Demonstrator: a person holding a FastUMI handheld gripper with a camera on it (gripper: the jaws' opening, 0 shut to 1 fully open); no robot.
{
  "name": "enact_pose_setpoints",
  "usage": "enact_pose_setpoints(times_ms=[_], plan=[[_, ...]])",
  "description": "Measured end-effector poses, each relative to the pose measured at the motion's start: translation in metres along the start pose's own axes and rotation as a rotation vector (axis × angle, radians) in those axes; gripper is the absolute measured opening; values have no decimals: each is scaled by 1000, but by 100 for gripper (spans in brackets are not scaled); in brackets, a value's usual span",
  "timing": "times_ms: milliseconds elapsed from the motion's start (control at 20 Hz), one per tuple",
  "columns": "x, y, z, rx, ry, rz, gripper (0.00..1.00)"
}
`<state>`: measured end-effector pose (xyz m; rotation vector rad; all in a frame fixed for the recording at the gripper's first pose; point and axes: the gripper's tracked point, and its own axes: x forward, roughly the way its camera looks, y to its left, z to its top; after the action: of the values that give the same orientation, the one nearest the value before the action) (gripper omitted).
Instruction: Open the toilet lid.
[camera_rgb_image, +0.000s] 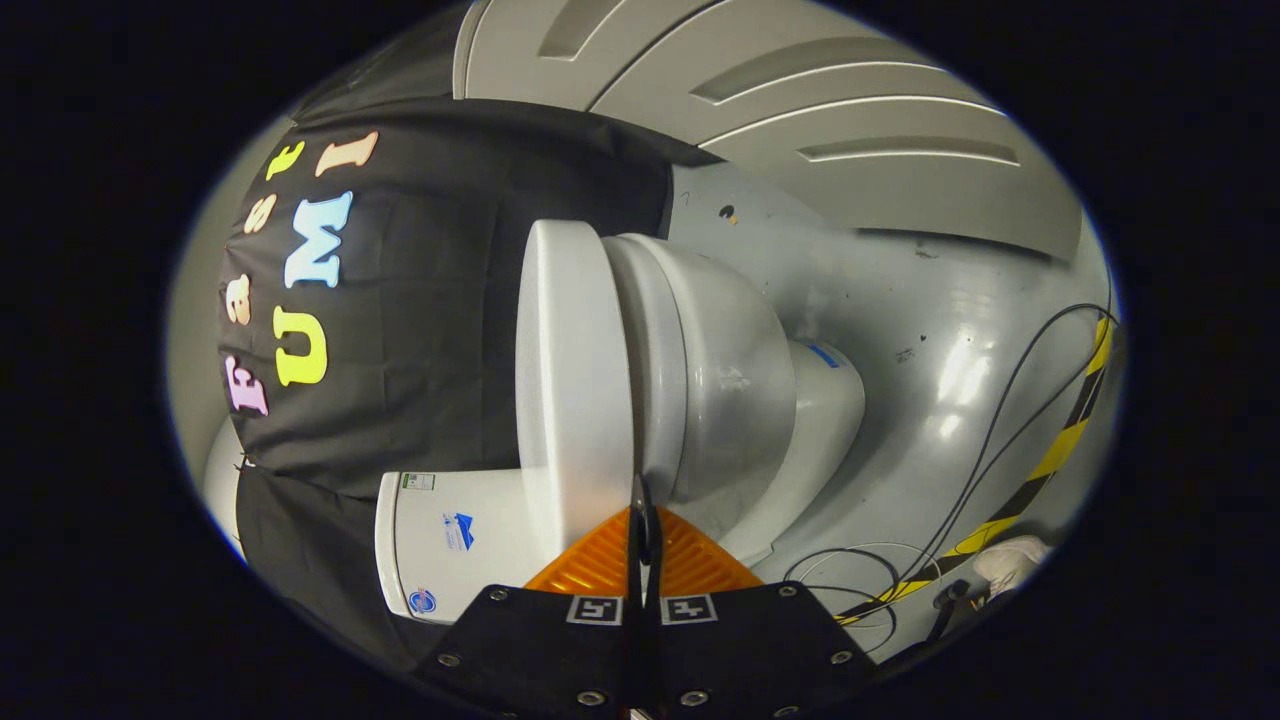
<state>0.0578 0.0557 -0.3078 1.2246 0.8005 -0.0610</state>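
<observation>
Your tongs (644, 520) are clenched together with nothing between them, their tips at the near rim of the toilet lid (572, 380). The lid lies flat against the bowl (720, 370), so none of the opening looks done; the lifting is left.

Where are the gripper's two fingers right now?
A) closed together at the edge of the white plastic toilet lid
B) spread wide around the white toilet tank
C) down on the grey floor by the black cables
A: the gripper has its fingers pressed together, tips at the rim of the white plastic toilet lid, which lies closed on the white ceramic bowl.
</observation>
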Motion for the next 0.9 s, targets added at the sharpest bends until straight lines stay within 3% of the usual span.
enact_pose_setpoints(times_ms=[450,900], plan=[[-26,57,-1,-268,-76,-41,0],[-43,106,-13,-435,-168,-65,0]])
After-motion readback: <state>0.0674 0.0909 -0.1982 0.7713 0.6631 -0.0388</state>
